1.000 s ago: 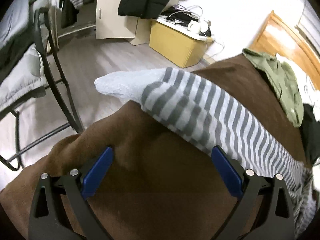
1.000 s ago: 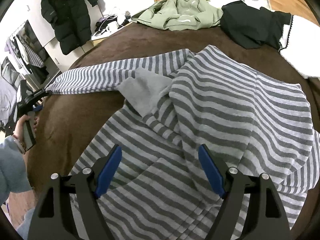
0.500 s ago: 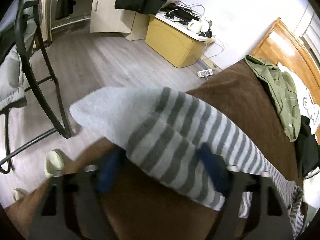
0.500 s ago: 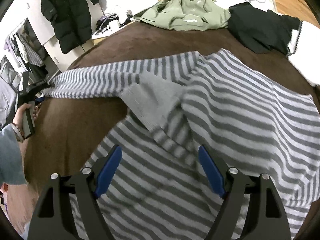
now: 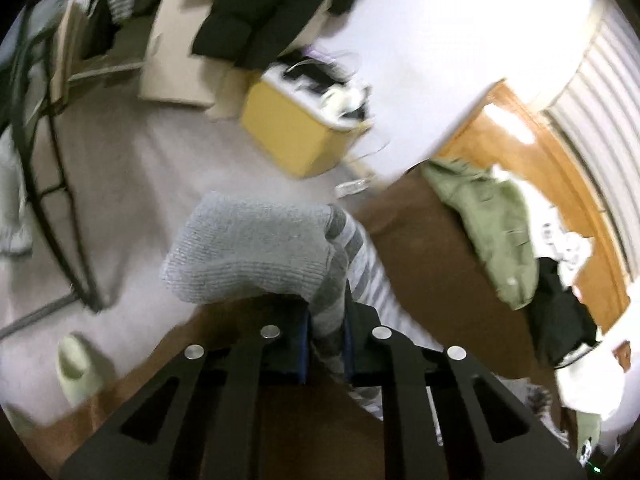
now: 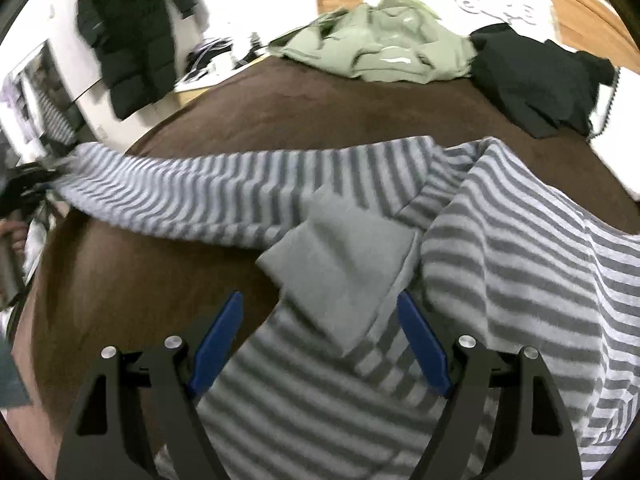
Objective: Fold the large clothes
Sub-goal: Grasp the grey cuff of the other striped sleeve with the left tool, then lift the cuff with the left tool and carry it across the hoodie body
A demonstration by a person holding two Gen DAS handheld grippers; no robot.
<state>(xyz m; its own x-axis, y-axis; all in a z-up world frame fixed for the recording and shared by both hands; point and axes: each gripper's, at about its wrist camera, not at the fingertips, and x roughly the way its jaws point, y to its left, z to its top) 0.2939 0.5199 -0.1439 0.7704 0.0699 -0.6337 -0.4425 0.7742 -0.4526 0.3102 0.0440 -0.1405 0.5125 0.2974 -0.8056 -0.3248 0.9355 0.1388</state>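
A grey-and-white striped hoodie (image 6: 520, 280) lies spread on the brown bedcover (image 6: 280, 112). Its long sleeve (image 6: 208, 196) stretches out to the left, lifted at its end. In the left wrist view my left gripper (image 5: 326, 312) is shut on that sleeve just behind the plain grey ribbed cuff (image 5: 248, 252), which sticks out past the fingers above the floor. My right gripper (image 6: 320, 316) hangs open over the hoodie's body, its blue pads on either side of the other sleeve's grey cuff (image 6: 340, 268), which lies folded in, and not pressing on it.
A green jacket (image 6: 384, 52), a black garment (image 6: 536, 80) and a white printed one (image 6: 500, 4) lie at the bed's far side by the wooden headboard (image 5: 532, 148). Off the bed stand a yellow box (image 5: 288, 136), a black metal chair frame (image 5: 44, 184), a hanging black coat (image 6: 132, 40) and a pale slipper (image 5: 80, 368).
My left gripper went from open around the striped sleeve to shut on it and lifted it off the bedcover. My right gripper slid left over the hoodie, staying open.
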